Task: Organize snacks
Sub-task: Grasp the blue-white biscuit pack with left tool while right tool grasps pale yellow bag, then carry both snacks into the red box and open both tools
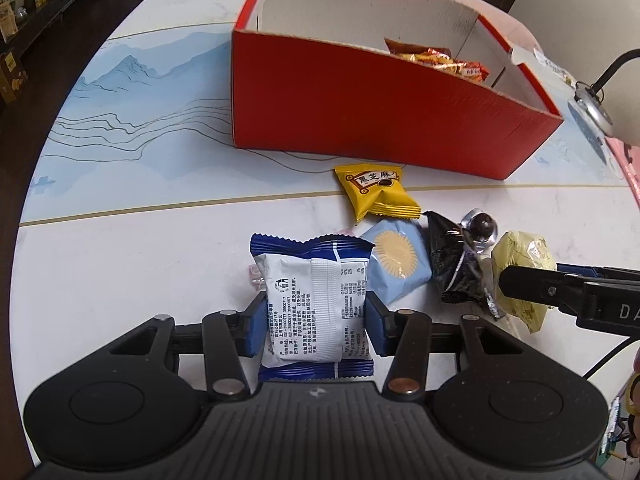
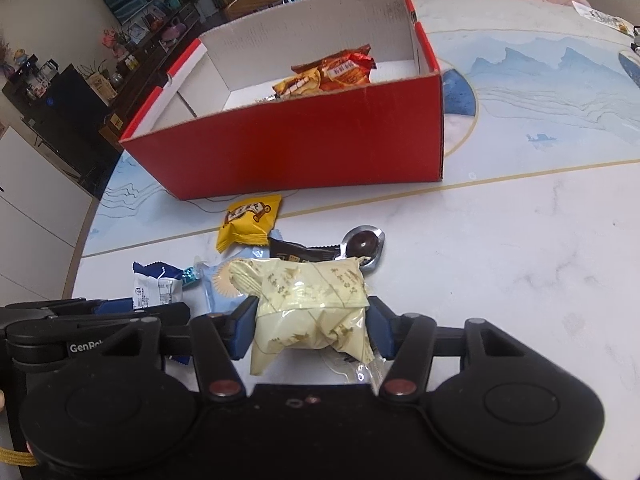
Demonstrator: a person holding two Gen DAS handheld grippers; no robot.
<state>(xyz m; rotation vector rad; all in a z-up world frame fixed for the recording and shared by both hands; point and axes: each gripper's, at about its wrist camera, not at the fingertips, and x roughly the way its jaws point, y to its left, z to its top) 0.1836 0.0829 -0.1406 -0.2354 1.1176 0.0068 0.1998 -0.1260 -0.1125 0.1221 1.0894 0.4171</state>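
The left claw [image 1: 316, 320] squeezed a blue and white snack pack [image 1: 314, 304] between its blue pads, down on the white bench [image 1: 140, 280]. The right claw [image 2: 310, 328] squeezed a pale yellow wrapped snack [image 2: 308, 308] the same way. Between them lay a light blue pack [image 1: 396, 264], a black pack [image 1: 452, 268] and a shiny round candy [image 1: 478, 230]. A yellow pack [image 1: 376, 194] lay just in front of the red box [image 1: 380, 120]. Orange snack bags [image 2: 332, 74] sat inside the box.
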